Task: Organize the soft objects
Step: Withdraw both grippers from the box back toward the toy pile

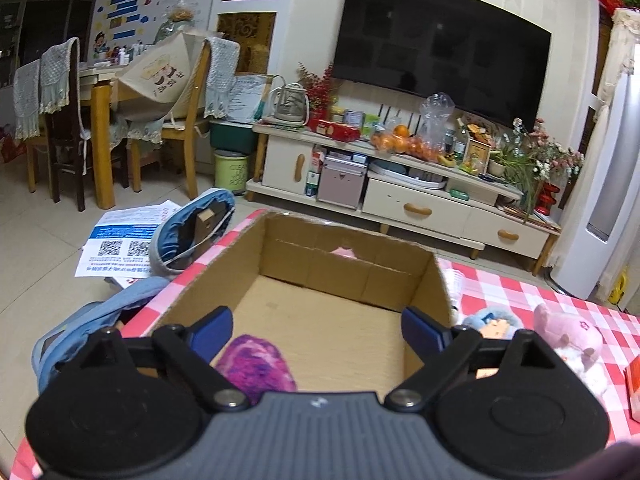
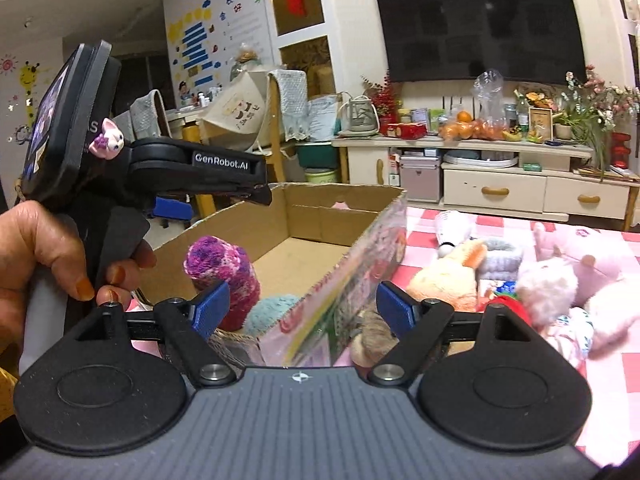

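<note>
both claws sit wide and empty: my left gripper [image 1: 316, 330] hangs over the cardboard box [image 1: 436, 280], my right gripper [image 2: 304, 304] straddles its near wall. i see two knitted pieces in the box, a purple one [image 2: 222, 268] upright and a teal one [image 2: 268, 310]. the loose plush pile [image 2: 552, 280] lies on the checked cloth [image 2: 624, 380] to the right, nearer my right gripper; i count roughly five, overlapping.
</note>
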Demonstrator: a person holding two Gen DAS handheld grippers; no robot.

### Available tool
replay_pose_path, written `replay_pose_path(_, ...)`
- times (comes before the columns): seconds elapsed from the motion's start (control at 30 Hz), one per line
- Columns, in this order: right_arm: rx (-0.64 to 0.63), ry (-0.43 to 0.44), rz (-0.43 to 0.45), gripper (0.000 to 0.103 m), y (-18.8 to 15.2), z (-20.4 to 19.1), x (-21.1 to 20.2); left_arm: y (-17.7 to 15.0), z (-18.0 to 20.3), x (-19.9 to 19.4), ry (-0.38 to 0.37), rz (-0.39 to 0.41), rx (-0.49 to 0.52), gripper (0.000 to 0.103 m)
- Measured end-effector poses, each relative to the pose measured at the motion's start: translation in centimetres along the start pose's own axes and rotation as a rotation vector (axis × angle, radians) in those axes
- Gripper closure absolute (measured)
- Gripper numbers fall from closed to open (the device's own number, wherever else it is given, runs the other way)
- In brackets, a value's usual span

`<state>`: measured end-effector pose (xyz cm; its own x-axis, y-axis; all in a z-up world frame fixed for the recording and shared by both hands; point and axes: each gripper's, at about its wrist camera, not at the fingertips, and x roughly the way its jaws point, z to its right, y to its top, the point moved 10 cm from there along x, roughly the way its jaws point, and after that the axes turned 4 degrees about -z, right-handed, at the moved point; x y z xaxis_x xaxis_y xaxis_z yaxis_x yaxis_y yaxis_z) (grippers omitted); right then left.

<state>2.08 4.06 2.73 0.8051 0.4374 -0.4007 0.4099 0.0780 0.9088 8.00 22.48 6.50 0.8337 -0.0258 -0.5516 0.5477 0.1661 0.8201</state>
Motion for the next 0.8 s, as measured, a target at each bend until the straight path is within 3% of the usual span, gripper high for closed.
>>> replay_pose_path(0.8,0.117,-0.098,0.09,0.002,0.5,4.4,-2.7,-1.2,8.0,0.1,-0.061,0.015,0.158,0.001)
